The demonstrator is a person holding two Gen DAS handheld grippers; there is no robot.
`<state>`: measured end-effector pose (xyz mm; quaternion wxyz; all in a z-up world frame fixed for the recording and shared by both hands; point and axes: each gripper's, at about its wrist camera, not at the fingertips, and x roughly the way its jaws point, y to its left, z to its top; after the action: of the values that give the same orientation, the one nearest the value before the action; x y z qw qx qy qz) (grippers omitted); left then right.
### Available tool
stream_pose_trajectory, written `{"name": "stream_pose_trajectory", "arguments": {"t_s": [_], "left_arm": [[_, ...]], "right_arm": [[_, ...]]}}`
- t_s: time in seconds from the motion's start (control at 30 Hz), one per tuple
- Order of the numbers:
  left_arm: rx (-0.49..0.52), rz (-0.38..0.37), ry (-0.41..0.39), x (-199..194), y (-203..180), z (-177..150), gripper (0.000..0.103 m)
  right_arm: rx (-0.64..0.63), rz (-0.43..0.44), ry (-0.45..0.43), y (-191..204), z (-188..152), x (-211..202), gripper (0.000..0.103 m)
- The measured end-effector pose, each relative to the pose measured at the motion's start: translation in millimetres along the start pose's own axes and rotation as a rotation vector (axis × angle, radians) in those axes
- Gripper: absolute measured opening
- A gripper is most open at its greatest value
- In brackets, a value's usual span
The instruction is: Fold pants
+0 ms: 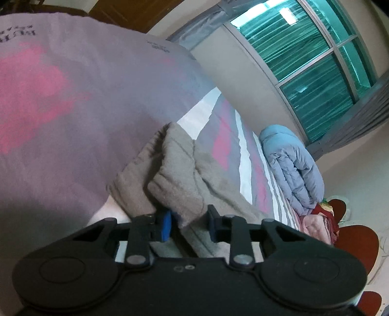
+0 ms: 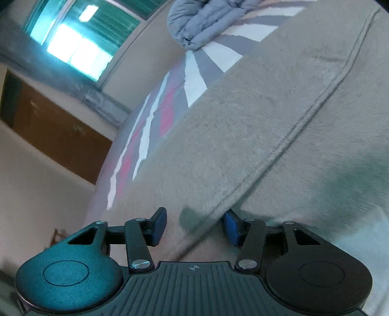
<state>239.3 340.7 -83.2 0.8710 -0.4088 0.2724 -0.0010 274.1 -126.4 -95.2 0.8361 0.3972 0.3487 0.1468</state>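
Left wrist view: the left gripper (image 1: 188, 224) points along a bed (image 1: 218, 114) covered by a sheet patterned in grey, white and pink. The pants (image 1: 175, 184), made of a beige fleecy fabric, lie bunched on the bed directly ahead of the gripper. A thick fold of the pants runs between the two blue pads (image 1: 166, 226), and the jaws are closed on that fold; the fabric fills the gap between them. A large raised area of the sheet occupies the left half of this view. A rolled light-blue duvet (image 1: 291, 165) rests on the bed near the wall, beyond the pants. Red and pink fabric items (image 1: 323, 218) lie just beside the lower end of the duvet. A window (image 1: 304, 48) with teal-tinted panes stands above the bed. Right wrist view: the right gripper (image 2: 194, 227) is held low over a broad, flat stretch of the pants (image 2: 267, 121). A double-stitched seam (image 2: 304, 121) crosses the fabric diagonally and ends near the right-hand pad. The jaws stand apart, with the pants surface lying beyond and between them; the pads (image 2: 159, 226) do not press on the fabric. The duvet (image 2: 201, 21) appears at the top edge, touching the striped sheet (image 2: 194, 75). A brown door (image 2: 56, 128) stands at the left.
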Motion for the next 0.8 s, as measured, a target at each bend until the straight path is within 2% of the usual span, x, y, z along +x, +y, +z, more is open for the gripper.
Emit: {"name": "stream_pose_trajectory", "arguments": {"t_s": [0.03, 0.1, 0.17, 0.23, 0.27, 0.33, 0.4, 0.47, 0.57, 0.6, 0.67, 0.7, 0.73, 0.8], "left_arm": [[0.010, -0.006, -0.005, -0.4, -1.3, 2.3, 0.018], [0.033, -0.031, -0.024, -5.8, -6.2, 9.5, 0.017], [0.055, -0.057, -0.051, -16.6, -9.4, 16.0, 0.017], [0.089, -0.053, -0.046, -22.3, -5.7, 17.2, 0.017], [0.095, -0.027, -0.021, -19.5, -0.2, 15.2, 0.017], [0.110, 0.037, 0.047, -6.0, 14.2, 6.3, 0.016], [0.106, 0.027, 0.039, -4.1, 20.7, 0.2, 0.016], [0.095, 0.030, 0.032, -5.8, 19.2, -0.6, 0.017], [0.112, 0.050, 0.027, -8.2, 14.1, -1.1, 0.022], [0.105, 0.054, 0.020, -10.7, 11.9, -1.3, 0.025], [0.109, 0.096, -0.025, -22.2, 2.9, -4.3, 0.048], [0.120, 0.140, -0.062, -30.4, -4.8, -9.1, 0.070], [0.137, 0.162, -0.094, -38.2, -12.2, -16.0, 0.074], [0.146, 0.160, -0.105, -47.1, -22.9, -28.0, 0.073]], "right_arm": [[0.007, 0.001, 0.020, 0.8, 4.4, 3.2, 0.005], [-0.005, -0.011, 0.031, 5.9, 4.4, 4.3, 0.005], [-0.068, 0.027, -0.016, 17.0, 1.7, -12.1, 0.005], [-0.113, 0.083, -0.056, 28.3, -2.9, -36.0, 0.005], [-0.132, 0.098, -0.061, 30.2, -7.2, -46.0, 0.005], [-0.187, 0.067, -0.033, 28.4, -22.1, -49.3, 0.006], [-0.166, -0.023, 0.073, 13.0, -38.1, -26.2, 0.005], [-0.092, 0.015, 0.067, -4.3, -44.2, -26.5, 0.005], [-0.118, 0.009, 0.059, -2.8, -50.7, -35.7, 0.006], [-0.126, 0.007, 0.062, -0.1, -50.6, -35.6, 0.006], [-0.108, 0.020, 0.063, -2.7, -50.7, -45.8, 0.015], [-0.106, 0.016, 0.047, -4.4, -51.0, -55.1, 0.018], [-0.115, 0.010, 0.019, -3.9, -46.7, -64.7, 0.020], [-0.127, -0.001, -0.048, -9.1, -45.3, -90.8, 0.020]]}}
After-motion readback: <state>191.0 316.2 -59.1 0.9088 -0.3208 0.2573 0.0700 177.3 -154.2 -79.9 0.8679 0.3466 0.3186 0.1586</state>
